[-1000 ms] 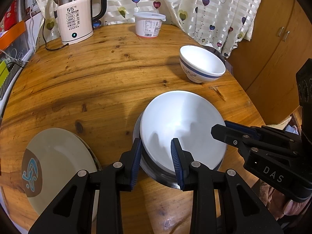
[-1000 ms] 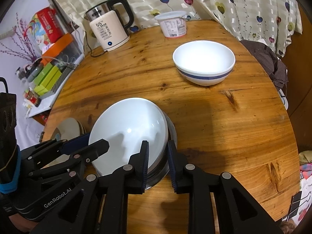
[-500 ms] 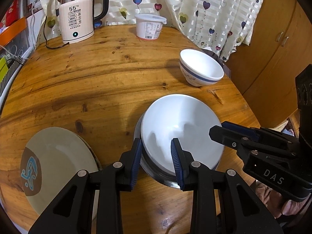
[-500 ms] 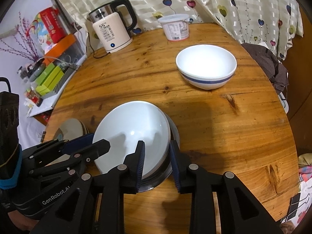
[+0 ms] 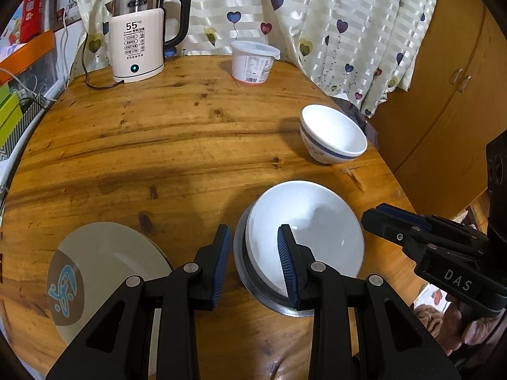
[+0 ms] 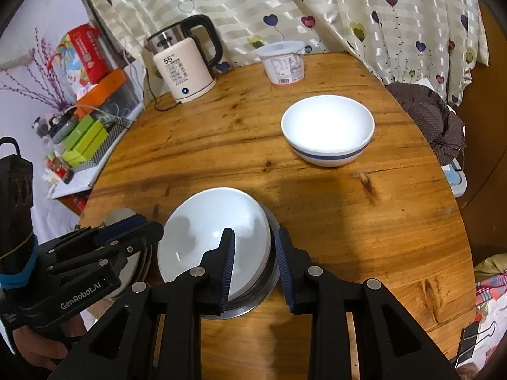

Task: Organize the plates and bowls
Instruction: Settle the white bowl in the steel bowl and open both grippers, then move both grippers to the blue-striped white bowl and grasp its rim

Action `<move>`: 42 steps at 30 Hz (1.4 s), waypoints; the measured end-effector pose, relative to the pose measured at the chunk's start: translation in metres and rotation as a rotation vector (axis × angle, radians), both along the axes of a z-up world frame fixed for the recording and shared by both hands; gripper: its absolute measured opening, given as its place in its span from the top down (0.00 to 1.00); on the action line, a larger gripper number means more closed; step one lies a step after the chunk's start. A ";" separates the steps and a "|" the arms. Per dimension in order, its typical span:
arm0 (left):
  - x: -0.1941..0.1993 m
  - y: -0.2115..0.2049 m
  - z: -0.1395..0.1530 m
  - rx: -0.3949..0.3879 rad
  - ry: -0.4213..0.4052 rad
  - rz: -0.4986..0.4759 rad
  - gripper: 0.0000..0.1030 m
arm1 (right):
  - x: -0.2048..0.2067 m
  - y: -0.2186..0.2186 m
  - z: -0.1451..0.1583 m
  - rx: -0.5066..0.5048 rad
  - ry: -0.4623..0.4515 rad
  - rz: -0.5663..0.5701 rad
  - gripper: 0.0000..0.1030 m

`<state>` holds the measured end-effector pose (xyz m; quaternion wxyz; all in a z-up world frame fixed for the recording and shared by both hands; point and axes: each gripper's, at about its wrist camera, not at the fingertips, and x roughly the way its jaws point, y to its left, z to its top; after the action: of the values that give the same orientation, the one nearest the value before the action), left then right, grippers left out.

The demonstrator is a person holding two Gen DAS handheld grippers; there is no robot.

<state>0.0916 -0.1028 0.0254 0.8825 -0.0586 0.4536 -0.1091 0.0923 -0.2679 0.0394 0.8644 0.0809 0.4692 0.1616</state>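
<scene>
Near table (image 5: 177,145) front edge | white bowl (image 5: 310,237) is nesting in steel bowl (image 5: 253,280), so stack is growing | left gripper (image 5: 253,262) and right gripper (image 6: 253,261) are straddling its rims, jaws narrow, gripping nothing; right has just been opening | blue-band bowl (image 6: 328,129) is waiting apart | plate (image 5: 107,272) is lying left.

A round table (image 5: 177,145) of knotty, varnished wood carried a glossy white glazed bowl (image 5: 304,237) nested in a dull metal dish (image 5: 253,281). A second glazed bowl (image 6: 328,129) bore a blue band. A plate (image 5: 107,262) showed a smooth cream glaze. The kettle (image 5: 139,47) combined brushed steel with matt cream plastic; beside it stood a plastic tub (image 5: 252,63). Satin-striped cloth curtains (image 6: 317,9) hung behind.
</scene>
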 end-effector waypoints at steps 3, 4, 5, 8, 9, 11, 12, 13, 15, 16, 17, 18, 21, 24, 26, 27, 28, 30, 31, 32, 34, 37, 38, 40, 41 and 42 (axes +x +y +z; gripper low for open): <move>0.002 -0.001 0.000 0.000 0.003 -0.002 0.69 | 0.002 -0.004 -0.001 0.005 0.001 -0.008 0.74; 0.004 -0.001 0.000 0.000 0.004 -0.004 0.69 | 0.003 -0.006 -0.001 0.006 0.002 -0.012 0.74; 0.005 -0.002 0.001 0.000 0.006 -0.006 0.69 | 0.004 -0.007 -0.001 0.008 0.003 -0.016 0.74; 0.010 -0.005 0.001 0.001 0.007 -0.011 0.69 | 0.007 -0.013 -0.001 0.012 0.002 -0.028 0.74; 0.011 -0.006 0.001 0.002 0.007 -0.013 0.69 | 0.009 -0.016 -0.001 0.014 0.002 -0.034 0.74; 0.015 -0.009 0.001 0.005 0.009 -0.019 0.69 | 0.011 -0.019 -0.002 0.017 0.003 -0.042 0.74; 0.016 -0.009 0.001 0.006 0.009 -0.022 0.69 | 0.012 -0.021 -0.002 0.018 0.003 -0.045 0.74; 0.018 -0.011 0.002 0.008 0.009 -0.027 0.69 | 0.013 -0.023 -0.002 0.020 0.003 -0.050 0.73; 0.022 -0.015 0.003 0.008 0.009 -0.035 0.69 | 0.016 -0.027 -0.002 0.022 0.001 -0.058 0.73; 0.024 -0.016 0.003 0.008 0.009 -0.039 0.69 | 0.017 -0.030 -0.001 0.024 0.000 -0.064 0.73; 0.026 -0.018 0.004 0.009 0.009 -0.043 0.69 | 0.018 -0.032 -0.001 0.026 -0.001 -0.069 0.73; 0.028 -0.020 0.004 0.011 0.008 -0.047 0.69 | 0.020 -0.034 -0.001 0.027 -0.002 -0.073 0.73; 0.034 -0.027 0.005 0.013 0.008 -0.060 0.69 | 0.025 -0.040 -0.001 0.031 -0.002 -0.089 0.72; 0.041 -0.033 0.005 0.012 0.010 -0.072 0.69 | 0.030 -0.047 -0.001 0.033 0.000 -0.101 0.72; 0.045 -0.037 0.005 0.009 0.013 -0.079 0.69 | 0.034 -0.051 -0.002 0.036 0.003 -0.109 0.72; 0.047 -0.038 0.005 0.009 0.012 -0.081 0.69 | 0.036 -0.053 -0.002 0.037 0.003 -0.113 0.72; 0.049 -0.040 0.006 0.009 0.011 -0.082 0.69 | 0.038 -0.054 -0.002 0.037 0.003 -0.116 0.71; 0.054 -0.043 0.007 0.007 0.010 -0.086 0.69 | 0.041 -0.057 -0.003 0.038 0.003 -0.121 0.71; 0.056 -0.045 0.008 0.006 0.008 -0.090 0.69 | 0.044 -0.059 -0.003 0.039 0.003 -0.124 0.71; 0.059 -0.047 0.008 0.005 0.007 -0.092 0.69 | 0.046 -0.060 -0.003 0.040 0.002 -0.127 0.71; 0.064 -0.050 0.009 -0.001 0.008 -0.099 0.69 | 0.050 -0.063 -0.003 0.041 0.001 -0.131 0.71; 0.073 -0.054 0.009 -0.009 0.014 -0.104 0.69 | 0.058 -0.068 -0.004 0.042 0.000 -0.140 0.71; 0.075 -0.055 0.009 -0.010 0.014 -0.106 0.69 | 0.060 -0.069 -0.004 0.042 0.000 -0.144 0.71; 0.080 -0.058 0.010 -0.009 0.013 -0.108 0.69 | 0.065 -0.072 -0.005 0.040 -0.001 -0.151 0.71; 0.083 -0.059 0.010 -0.009 0.011 -0.111 0.69 | 0.068 -0.073 -0.006 0.040 0.000 -0.154 0.71; 0.086 -0.061 0.010 -0.010 0.012 -0.113 0.69 | 0.071 -0.075 -0.006 0.039 0.000 -0.156 0.71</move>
<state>0.1780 -0.1642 0.0353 0.8719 -0.0379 0.4610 -0.1608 0.1629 -0.3425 0.0329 0.8726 0.1341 0.4582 0.1029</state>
